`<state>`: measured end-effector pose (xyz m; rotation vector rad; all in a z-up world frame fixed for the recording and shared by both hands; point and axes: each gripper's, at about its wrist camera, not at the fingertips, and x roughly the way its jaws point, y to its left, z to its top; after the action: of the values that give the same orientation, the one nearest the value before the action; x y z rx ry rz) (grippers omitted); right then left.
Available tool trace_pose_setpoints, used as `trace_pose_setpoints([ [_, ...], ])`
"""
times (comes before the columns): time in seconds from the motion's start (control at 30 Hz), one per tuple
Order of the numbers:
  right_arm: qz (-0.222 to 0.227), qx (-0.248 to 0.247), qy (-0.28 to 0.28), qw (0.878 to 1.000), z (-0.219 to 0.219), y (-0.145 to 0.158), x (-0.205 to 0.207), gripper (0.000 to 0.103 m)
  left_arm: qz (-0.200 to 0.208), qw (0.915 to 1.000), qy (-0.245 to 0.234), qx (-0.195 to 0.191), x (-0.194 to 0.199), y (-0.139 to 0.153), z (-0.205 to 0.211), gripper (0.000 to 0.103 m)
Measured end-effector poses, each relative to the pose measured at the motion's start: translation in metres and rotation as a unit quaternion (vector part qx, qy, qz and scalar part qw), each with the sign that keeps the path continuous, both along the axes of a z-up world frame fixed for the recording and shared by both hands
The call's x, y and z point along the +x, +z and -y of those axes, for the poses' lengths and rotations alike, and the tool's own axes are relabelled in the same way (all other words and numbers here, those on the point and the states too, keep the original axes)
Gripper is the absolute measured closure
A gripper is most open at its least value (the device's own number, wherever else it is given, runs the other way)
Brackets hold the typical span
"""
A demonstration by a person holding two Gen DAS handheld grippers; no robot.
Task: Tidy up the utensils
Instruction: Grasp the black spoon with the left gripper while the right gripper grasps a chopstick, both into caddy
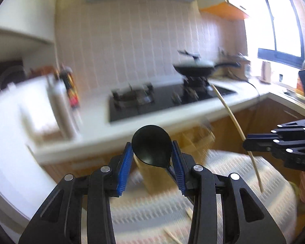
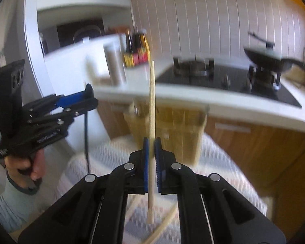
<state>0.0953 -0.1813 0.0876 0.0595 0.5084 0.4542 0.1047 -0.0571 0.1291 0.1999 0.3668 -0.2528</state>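
My left gripper (image 1: pixel 151 152) is shut on a black spoon (image 1: pixel 151 145), bowl up between the blue pads; in the right wrist view (image 2: pixel 85 98) the spoon's handle (image 2: pixel 86 138) hangs below it. My right gripper (image 2: pixel 151 142) is shut on a wooden chopstick (image 2: pixel 151 93) held upright; it also shows at the right of the left wrist view (image 1: pixel 246 144) with the chopstick (image 1: pixel 231 118). A blurred wooden utensil holder (image 2: pixel 172 126) with compartments stands on the patterned cloth (image 2: pixel 223 162) beyond both grippers. More chopsticks (image 2: pixel 164 221) lie on the cloth below.
A white counter (image 1: pixel 103 109) holds a black gas hob (image 1: pixel 152 101), a black pan (image 1: pixel 195 70), sauce bottles (image 2: pixel 136 48) and a white cylinder (image 1: pixel 60 101). Wooden cabinets (image 2: pixel 254 146) stand below it. A window (image 1: pixel 278 20) is at the right.
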Motion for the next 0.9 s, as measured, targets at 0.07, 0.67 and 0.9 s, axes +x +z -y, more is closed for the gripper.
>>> trace_pose_setpoints([
  [0.07, 0.027, 0.012, -0.003, 1.0, 0.001, 0.012, 0.006, 0.099, 0.034, 0.9991, 0.02, 0.014, 0.006, 0.012, 0.006, 0.067],
  [0.67, 0.169, 0.051, -0.128, 0.976, 0.018, 0.008, 0.107, 0.099, 0.14, 0.9818, 0.075, 0.105, 0.094, -0.021, 0.074, 0.067],
  [0.9, 0.166, 0.063, -0.131, 0.975, 0.021, -0.019, 0.124, 0.099, 0.12, 0.9836, 0.084, 0.105, 0.113, -0.047, 0.073, 0.066],
])
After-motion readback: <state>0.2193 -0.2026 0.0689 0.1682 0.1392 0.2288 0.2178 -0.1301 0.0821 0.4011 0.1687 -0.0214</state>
